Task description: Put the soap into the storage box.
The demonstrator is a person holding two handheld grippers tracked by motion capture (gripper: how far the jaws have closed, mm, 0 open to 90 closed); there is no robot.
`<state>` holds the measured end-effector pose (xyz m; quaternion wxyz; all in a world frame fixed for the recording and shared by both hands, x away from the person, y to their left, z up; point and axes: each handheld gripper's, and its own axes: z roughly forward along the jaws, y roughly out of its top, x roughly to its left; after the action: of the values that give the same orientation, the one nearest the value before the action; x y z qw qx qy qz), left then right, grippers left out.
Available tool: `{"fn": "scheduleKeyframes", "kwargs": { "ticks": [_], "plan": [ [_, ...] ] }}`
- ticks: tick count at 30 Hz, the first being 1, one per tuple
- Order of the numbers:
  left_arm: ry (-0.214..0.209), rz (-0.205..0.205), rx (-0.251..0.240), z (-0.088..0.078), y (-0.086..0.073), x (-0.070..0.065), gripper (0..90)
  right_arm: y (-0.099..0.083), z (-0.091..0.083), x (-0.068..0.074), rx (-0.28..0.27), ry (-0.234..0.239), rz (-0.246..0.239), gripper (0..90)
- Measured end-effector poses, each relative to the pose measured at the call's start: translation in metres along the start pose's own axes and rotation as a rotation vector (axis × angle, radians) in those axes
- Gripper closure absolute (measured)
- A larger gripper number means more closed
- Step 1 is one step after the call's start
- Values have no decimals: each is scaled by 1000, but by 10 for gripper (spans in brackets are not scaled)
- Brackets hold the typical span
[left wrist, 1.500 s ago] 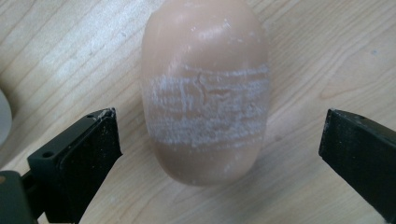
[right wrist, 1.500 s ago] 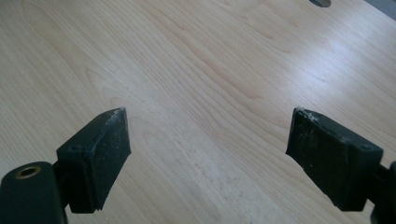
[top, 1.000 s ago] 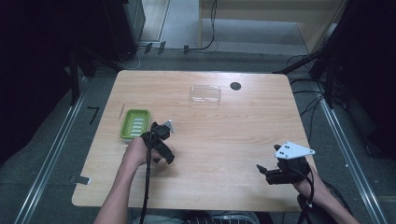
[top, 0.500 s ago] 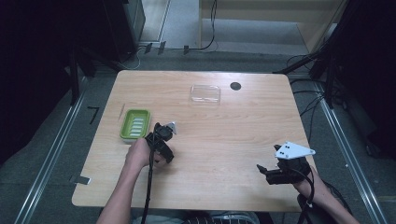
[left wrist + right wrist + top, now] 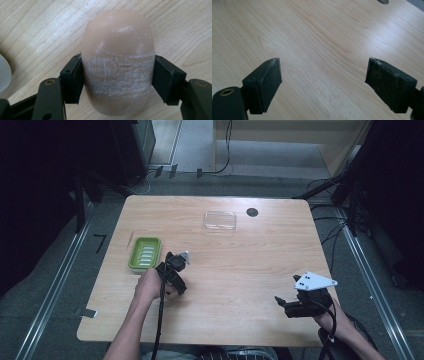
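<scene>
Right gripper (image 5: 283,306): resting near the desk's (image 5: 250,265) near right corner, jaws standing wide, nothing between them. Left gripper (image 5: 117,82): left of the desk's centre, forearm reaching in from the near edge, jaws having just closed, clamping a tan soap bar (image 5: 117,62) lying on the wood. Green soap dish (image 5: 145,253): sitting just beyond, toward the left edge. Clear lid (image 5: 220,220): lying near the far edge.

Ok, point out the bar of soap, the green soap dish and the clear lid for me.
bar of soap (image 5: 117,65), left gripper view, its scuffed middle.
green soap dish (image 5: 136,254), high view, its left rim.
clear lid (image 5: 220,220), high view, its flat centre.
</scene>
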<state>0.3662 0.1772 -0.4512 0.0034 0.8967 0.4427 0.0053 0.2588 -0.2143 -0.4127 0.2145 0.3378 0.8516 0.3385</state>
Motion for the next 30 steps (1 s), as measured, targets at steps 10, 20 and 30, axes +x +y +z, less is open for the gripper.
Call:
{"fn": "scheduleKeyframes", "kwargs": {
  "ticks": [10,20,30],
  "plan": [
    [-4,16,9,-8,-2,0,338,0,0,0,2,-1,5,134],
    [-9,24,14,-21,-7,3,338,0,0,0,2,-3,6,134],
    [1,29,6,-30,-8,6,338,0,0,0,1,-3,2,134]
  ]
}}
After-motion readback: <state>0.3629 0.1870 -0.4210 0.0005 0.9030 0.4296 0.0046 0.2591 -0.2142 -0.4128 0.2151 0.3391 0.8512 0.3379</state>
